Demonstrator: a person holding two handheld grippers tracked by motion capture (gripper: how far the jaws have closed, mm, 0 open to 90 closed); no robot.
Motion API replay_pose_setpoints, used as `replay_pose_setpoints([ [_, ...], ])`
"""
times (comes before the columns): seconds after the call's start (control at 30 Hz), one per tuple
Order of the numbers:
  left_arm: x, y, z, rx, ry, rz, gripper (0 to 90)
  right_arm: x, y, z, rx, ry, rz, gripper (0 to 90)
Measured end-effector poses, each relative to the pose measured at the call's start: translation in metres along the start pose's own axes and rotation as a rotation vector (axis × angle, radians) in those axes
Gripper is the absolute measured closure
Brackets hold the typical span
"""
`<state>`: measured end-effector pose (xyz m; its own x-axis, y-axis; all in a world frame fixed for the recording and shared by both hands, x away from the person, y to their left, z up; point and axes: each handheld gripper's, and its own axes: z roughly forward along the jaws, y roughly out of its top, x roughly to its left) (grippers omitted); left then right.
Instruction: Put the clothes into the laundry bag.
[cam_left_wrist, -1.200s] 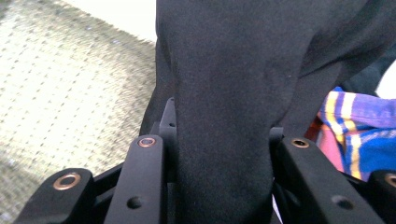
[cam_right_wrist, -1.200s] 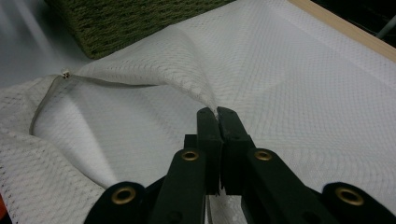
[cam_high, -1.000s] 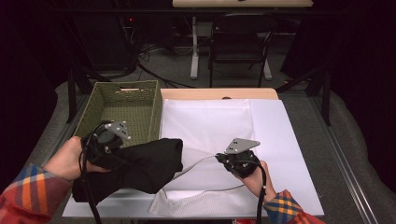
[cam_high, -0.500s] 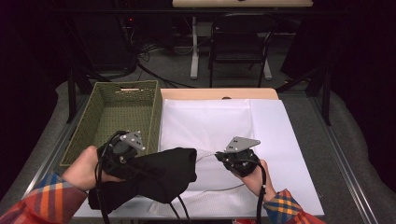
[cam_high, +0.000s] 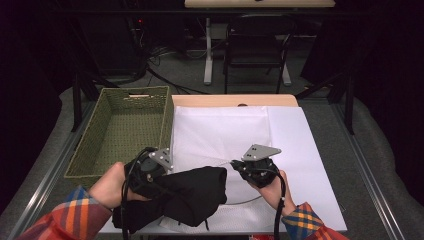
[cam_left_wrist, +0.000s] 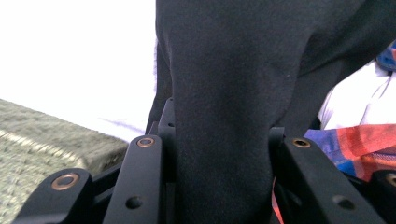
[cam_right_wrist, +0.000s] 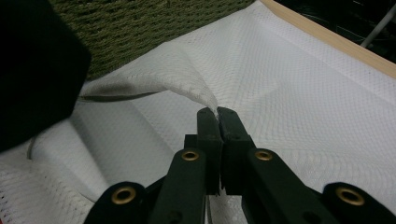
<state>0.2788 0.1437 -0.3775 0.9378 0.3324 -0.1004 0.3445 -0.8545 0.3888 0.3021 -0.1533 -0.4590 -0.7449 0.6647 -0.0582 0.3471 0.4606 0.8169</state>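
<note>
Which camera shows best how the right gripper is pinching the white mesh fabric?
The right gripper view: the right gripper has its jaws shut on a raised fold of the white mesh fabric. The high view shows that pinch small; the left gripper view shows just blurred white.

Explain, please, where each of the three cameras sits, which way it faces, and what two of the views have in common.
High view: fixed above the person's side, facing forward and down on the white mesh sheet and green basket; both hands and plaid sleeves enter from below.
Left gripper view: rides the left gripper, looking along its jaws clamped on the black cloth; a plaid sleeve at right.
Right gripper view: rides the right gripper, jaws pinching a raised fold of the sheet.
Shared: both gripper views show the black cloth and the basket.
</note>
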Motion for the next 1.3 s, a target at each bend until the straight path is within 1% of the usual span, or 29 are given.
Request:
replay_pose_setpoints([
  [0.13,0.0,0.004,0.008,0.022,-0.008,-0.001,64.6,0.0,0.0,0.0,-0.001,0.004,0.004,88.7],
  [0.17,-0.001,0.006,0.013,0.03,-0.012,-0.008,64.6,0.0,0.001,0.0,0.0,0.005,0.004,88.7],
  [0.23,-0.001,0.007,0.015,0.035,-0.008,-0.008,64.6,0.001,0.001,0.0,-0.002,0.005,0.002,88.7],
  [0.3,0.0,0.009,0.021,0.042,-0.015,-0.003,64.5,0.001,0.001,0.0,-0.003,0.005,0.001,88.7],
  [0.4,0.0,0.01,0.032,0.052,-0.036,-0.009,64.2,0.001,0.001,-0.001,-0.007,0.004,0.0,88.7],
  [0.43,0.001,0.011,0.035,0.061,-0.035,-0.008,64.2,0.001,0.001,-0.001,-0.007,0.005,-0.001,88.7],
  [0.5,0.001,0.011,0.038,0.062,-0.033,-0.012,64.1,0.001,0.001,-0.001,-0.007,0.004,-0.001,88.7],
  [0.57,0.002,0.012,0.044,0.071,-0.033,-0.024,64.1,0.002,0.002,-0.002,-0.008,0.004,-0.003,88.7],
  [0.63,0.003,0.012,0.046,0.064,-0.03,-0.029,64.0,0.002,0.002,-0.002,-0.008,0.005,-0.003,88.7],
  [0.67,0.005,0.013,0.052,0.063,-0.039,-0.043,64.0,0.003,0.002,-0.002,-0.007,0.007,0.0,88.7],
  [0.7,0.005,0.013,0.052,0.063,-0.039,-0.043,64.0,0.003,0.002,-0.002,-0.007,0.007,0.0,88.7],
  [0.73,0.006,0.014,0.057,0.071,-0.042,-0.053,64.0,0.004,0.002,-0.001,-0.006,0.01,0.002,88.7],
  [0.77,0.006,0.014,0.057,0.071,-0.042,-0.053,64.0,0.004,0.002,-0.001,-0.007,0.01,0.002,88.7],
  [0.8,0.007,0.015,0.063,0.077,-0.041,-0.059,64.0,0.004,0.002,-0.002,-0.008,0.01,0.0,88.7],
  [0.83,0.007,0.015,0.063,0.077,-0.041,-0.059,64.1,0.004,0.002,-0.002,-0.009,0.008,-0.001,88.7],
  [0.87,0.009,0.016,0.068,0.072,-0.043,-0.081,64.1,0.004,0.002,-0.002,-0.01,0.009,0.0,88.7],
  [0.97,0.013,0.016,0.073,0.062,-0.038,-0.114,64.1,0.003,0.002,-0.003,-0.011,0.011,0.006,88.7],
  [1.0,0.013,0.016,0.073,0.062,-0.038,-0.114,64.1,0.003,0.002,-0.003,-0.011,0.011,0.006,88.7],
  [1.03,0.015,0.016,0.075,0.055,-0.029,-0.145,64.1,0.003,0.002,-0.004,-0.012,0.012,0.007,88.7],
  [1.1,0.017,0.017,0.078,0.039,-0.016,-0.181,64.1,0.003,0.003,-0.005,-0.016,0.011,0.007,88.7],
  [1.13,0.017,0.017,0.078,0.039,-0.016,-0.181,64.2,0.003,0.003,-0.005,-0.016,0.011,0.007,88.7],
  [1.17,0.018,0.018,0.081,0.031,-0.017,-0.195,64.0,0.003,0.003,-0.005,-0.019,0.009,0.009,88.7],
  [1.2,0.02,0.017,0.085,0.006,-0.03,-0.235,63.9,0.003,0.003,-0.005,-0.019,0.009,0.009,88.7],
  [1.23,0.022,0.017,0.089,-0.011,-0.047,-0.254,63.9,0.004,0.003,-0.006,-0.019,0.008,0.01,88.7],
  [1.27,0.023,0.016,0.092,-0.021,-0.052,-0.279,63.8,0.004,0.003,-0.005,-0.018,0.007,0.01,88.7],
  [1.3,0.025,0.016,0.095,-0.022,-0.05,-0.288,63.8,0.004,0.003,-0.005,-0.017,0.006,0.008,88.7],
])
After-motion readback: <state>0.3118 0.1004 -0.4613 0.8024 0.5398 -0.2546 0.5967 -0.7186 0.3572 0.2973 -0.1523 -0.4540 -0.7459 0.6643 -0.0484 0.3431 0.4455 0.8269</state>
